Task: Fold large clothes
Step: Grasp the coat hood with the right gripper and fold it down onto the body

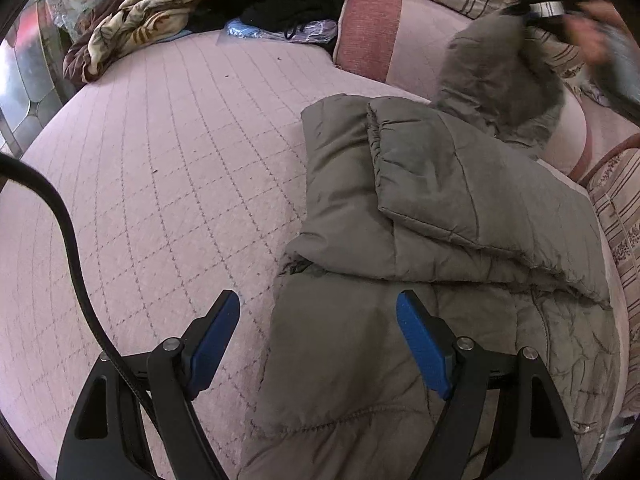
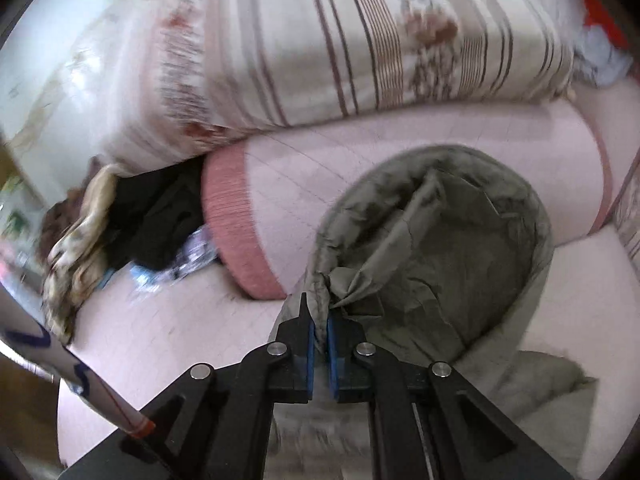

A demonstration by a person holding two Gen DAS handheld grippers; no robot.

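Observation:
A grey-olive padded jacket (image 1: 432, 216) lies on the pink quilted bed (image 1: 168, 184), its sleeves folded over the body. My left gripper (image 1: 318, 300) hangs open just above the jacket's near left edge, blue pads wide apart with nothing between them. The jacket's hood (image 2: 444, 232) is lifted off the bed, and my right gripper (image 2: 320, 320) is shut on the hood's rim, with fabric pinched between its blue pads. In the left wrist view the raised hood (image 1: 500, 76) shows at the upper right, under the blurred right gripper and a hand (image 1: 592, 32).
A pink bolster (image 2: 256, 208) and a striped pillow (image 2: 360, 40) lie behind the jacket. A floral blanket (image 1: 152, 16), black clothes (image 1: 288, 0) and a blue packet (image 1: 248, 30) are piled at the far corner. A black cable (image 1: 72, 240) crosses the left.

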